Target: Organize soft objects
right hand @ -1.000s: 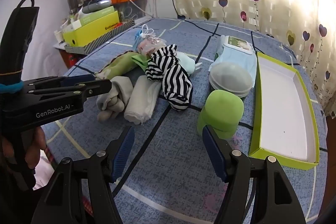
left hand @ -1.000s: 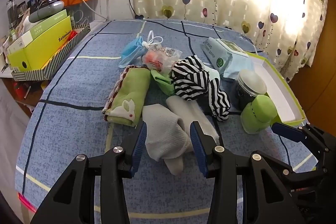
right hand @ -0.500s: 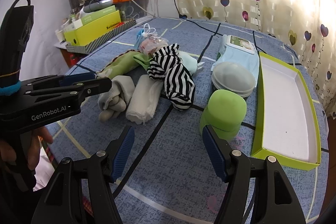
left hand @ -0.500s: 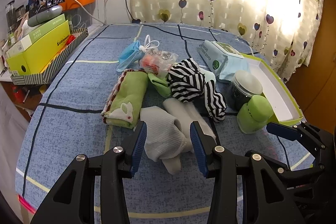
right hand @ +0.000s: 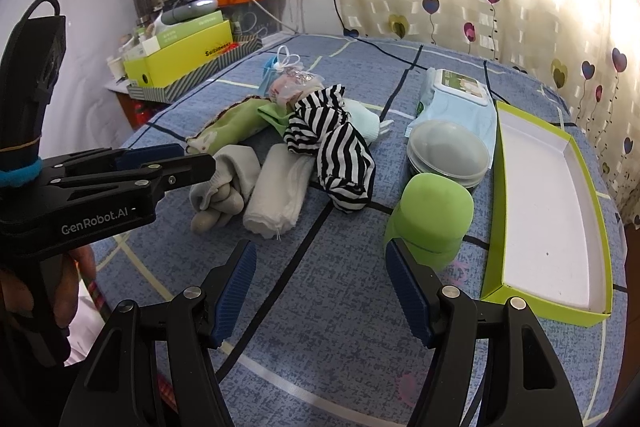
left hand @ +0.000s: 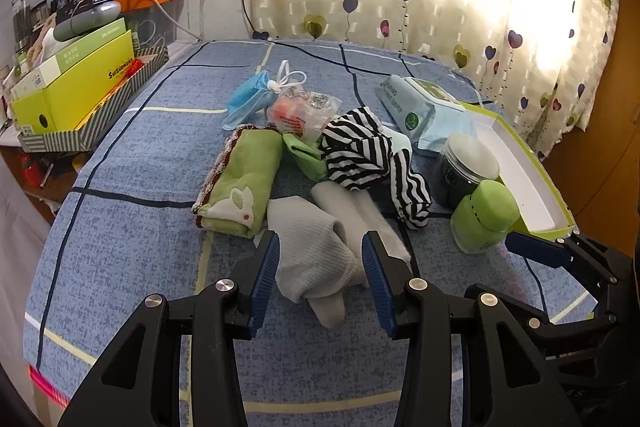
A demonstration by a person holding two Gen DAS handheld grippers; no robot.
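Note:
A pile of soft things lies mid-table: a grey sock (left hand: 312,251) (right hand: 224,187), a rolled white cloth (left hand: 360,211) (right hand: 280,195), a striped black-and-white cloth (left hand: 360,155) (right hand: 332,147), and a green rabbit towel (left hand: 244,179) (right hand: 228,127). My left gripper (left hand: 319,267) is open, its jaws either side of the grey sock's near end, not closed on it. My right gripper (right hand: 320,283) is open and empty over bare cloth, near a green lidded jar (right hand: 428,215) (left hand: 484,223).
An open green box (right hand: 548,179) with a white inside lies at the right. A clear-lidded jar (right hand: 448,151), a wipes pack (right hand: 460,95), a blue mask (left hand: 248,99) and a plastic bag (left hand: 304,111) lie behind the pile. A yellow box (left hand: 72,87) stands far left.
My left gripper has drawn back and risen slightly, so the pile sits a little farther off. The right gripper has barely moved. Both stay open.

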